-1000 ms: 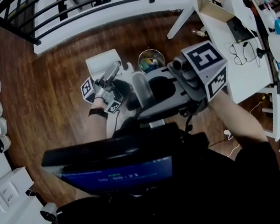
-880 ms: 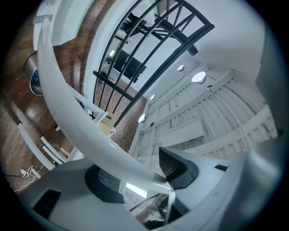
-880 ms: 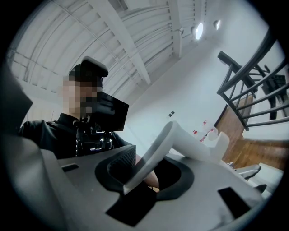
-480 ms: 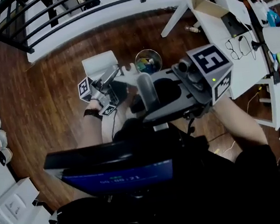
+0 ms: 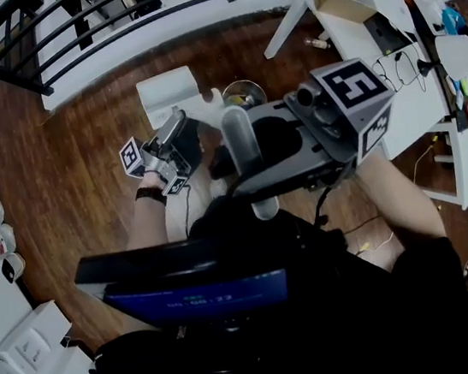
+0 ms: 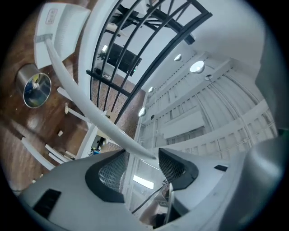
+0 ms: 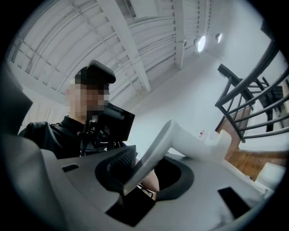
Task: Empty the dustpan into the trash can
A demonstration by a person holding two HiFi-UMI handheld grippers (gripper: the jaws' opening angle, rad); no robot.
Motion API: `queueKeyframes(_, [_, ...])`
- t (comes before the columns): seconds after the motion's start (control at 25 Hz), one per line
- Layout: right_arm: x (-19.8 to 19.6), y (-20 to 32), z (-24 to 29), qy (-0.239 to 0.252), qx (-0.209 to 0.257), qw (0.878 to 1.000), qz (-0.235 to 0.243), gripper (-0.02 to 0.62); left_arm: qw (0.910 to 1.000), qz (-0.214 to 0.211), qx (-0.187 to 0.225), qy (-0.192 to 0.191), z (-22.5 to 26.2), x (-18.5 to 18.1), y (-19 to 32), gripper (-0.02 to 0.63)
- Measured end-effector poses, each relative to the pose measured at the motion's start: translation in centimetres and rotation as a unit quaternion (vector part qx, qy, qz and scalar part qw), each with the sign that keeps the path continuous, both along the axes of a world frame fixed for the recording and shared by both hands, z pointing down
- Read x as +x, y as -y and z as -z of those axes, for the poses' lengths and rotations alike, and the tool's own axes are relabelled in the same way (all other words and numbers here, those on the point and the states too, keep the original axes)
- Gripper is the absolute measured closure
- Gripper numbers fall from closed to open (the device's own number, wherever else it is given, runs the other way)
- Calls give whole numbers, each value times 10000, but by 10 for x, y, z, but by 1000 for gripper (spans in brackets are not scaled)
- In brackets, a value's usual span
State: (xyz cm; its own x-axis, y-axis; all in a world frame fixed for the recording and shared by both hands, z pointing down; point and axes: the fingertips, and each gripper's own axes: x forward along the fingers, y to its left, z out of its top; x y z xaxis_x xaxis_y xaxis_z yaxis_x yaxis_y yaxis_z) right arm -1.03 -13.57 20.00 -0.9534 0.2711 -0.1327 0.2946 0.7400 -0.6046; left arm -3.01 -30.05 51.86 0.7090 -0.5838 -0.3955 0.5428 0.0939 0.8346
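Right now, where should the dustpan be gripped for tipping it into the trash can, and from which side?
Grip the free end of its long handle, coming from the side opposite the pan. The handle is a thin bar that jaws can span; the dustpan itself is wide and boxy. The left gripper has that end between its closing jaws.

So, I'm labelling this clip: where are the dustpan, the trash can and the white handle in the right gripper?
dustpan point(image 6: 65, 26), left gripper view, the pan's white body.
trash can point(image 6: 25, 76), left gripper view, its metal side wall.
white handle point(image 5: 242, 150), head view, middle of its shaft.
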Motion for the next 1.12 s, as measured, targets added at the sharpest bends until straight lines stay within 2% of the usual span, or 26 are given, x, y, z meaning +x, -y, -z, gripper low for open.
queueKeyframes(0.16, [8,-4,-5,-109,58,9998,185,462,9974,-188,368,591,7,7,-5,428])
queueKeyframes(0.28, [14,-5,-7,-143,72,9996,251,462,9954,-54,460,834,11,1,-10,476])
queueKeyframes(0.52, [33,-18,-7,-125,74,9991,388,462,9889,547,784,1138,31,-22,-27,575])
queueKeyframes(0.6, [41,-25,-6,-89,93,9990,428,462,9848,854,971,1159,44,-32,-33,606])
queueKeyframes(0.72, [48,-39,-8,-105,116,9987,485,462,9743,1300,1412,1181,75,-47,-47,606])
queueKeyframes(0.84, [51,-55,-14,-176,150,9979,611,462,9543,1703,2004,1421,110,-60,-63,606])
queueKeyframes(0.96, [57,-70,-21,-175,111,9974,696,462,9263,2024,2552,1897,144,-65,-82,606])
queueKeyframes(1.04, [59,-80,-26,-166,54,9973,720,462,9029,2210,2888,2290,165,-67,-98,606])
queueKeyframes(1.12, [61,-89,-32,-170,2,9970,759,462,8743,2449,3187,2723,184,-71,-114,606])
